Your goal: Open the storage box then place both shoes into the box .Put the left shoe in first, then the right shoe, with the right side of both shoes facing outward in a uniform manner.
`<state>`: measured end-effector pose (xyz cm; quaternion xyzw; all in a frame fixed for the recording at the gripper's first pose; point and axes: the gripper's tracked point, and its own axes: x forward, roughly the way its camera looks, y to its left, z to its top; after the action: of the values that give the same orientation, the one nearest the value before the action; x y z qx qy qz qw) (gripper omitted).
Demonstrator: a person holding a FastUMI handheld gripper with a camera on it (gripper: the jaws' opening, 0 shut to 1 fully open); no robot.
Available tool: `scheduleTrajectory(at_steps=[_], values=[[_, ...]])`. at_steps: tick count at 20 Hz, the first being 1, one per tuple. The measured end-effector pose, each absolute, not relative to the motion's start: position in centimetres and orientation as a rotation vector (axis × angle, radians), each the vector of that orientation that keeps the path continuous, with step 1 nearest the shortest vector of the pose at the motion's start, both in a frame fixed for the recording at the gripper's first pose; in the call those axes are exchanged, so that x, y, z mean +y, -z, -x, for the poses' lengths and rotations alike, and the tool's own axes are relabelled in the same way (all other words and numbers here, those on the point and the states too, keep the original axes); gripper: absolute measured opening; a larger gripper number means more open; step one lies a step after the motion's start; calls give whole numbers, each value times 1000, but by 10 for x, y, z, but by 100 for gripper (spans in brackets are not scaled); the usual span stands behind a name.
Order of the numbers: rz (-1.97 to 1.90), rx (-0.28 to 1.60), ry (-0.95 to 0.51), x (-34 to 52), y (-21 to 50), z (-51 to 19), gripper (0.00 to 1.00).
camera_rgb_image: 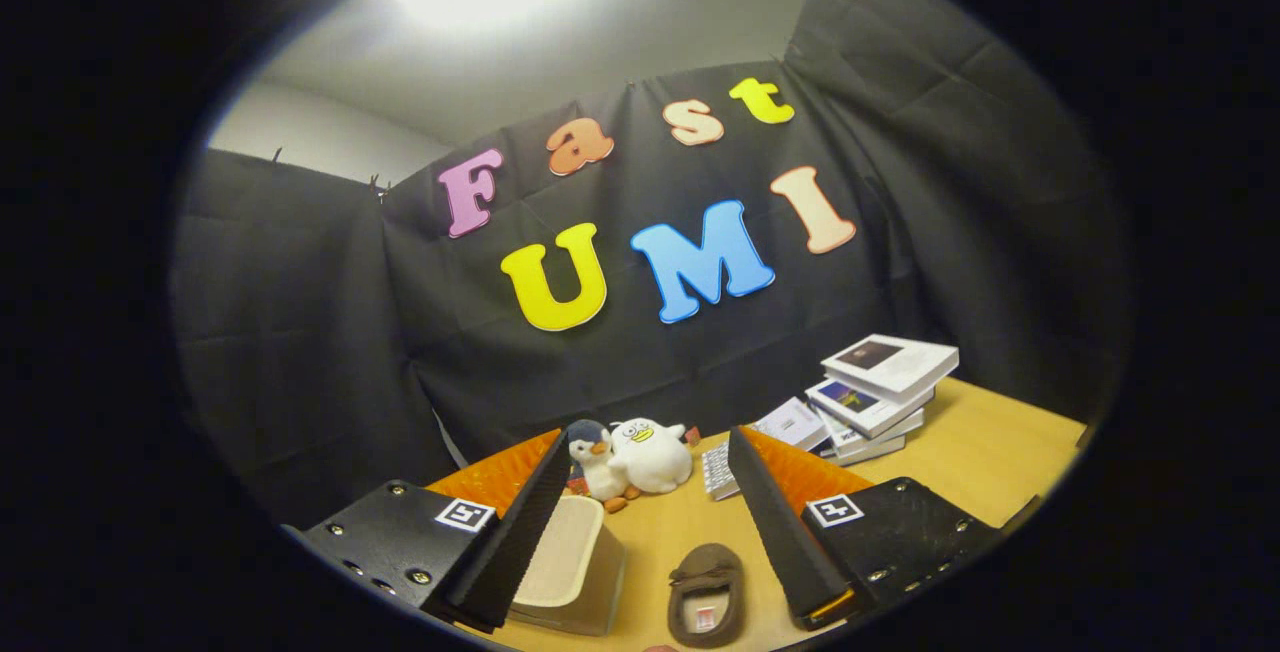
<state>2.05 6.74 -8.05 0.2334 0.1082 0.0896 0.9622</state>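
Note:
My gripper (645, 462) is held above the wooden table (1000, 462), open, with nothing between its black fingers (520, 532). Between the fingers and well below them lies a brown slipper-like shoe (706, 592), its opening facing up. Left of the shoe, partly hidden behind the left finger, stands a cream storage box (565, 567) with its lid shut.
Two plush toys, a dark penguin (590, 462) and a white duck (650, 454), sit at the table's far edge. A small white keyboard (718, 470) lies beside them. A stack of books (870, 397) rests at the far right.

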Motion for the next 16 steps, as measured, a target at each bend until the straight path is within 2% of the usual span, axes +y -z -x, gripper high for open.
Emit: scheduleTrajectory(at_steps=[16], values=[[-1079, 576, -252, 146, 197, -22, 97]])
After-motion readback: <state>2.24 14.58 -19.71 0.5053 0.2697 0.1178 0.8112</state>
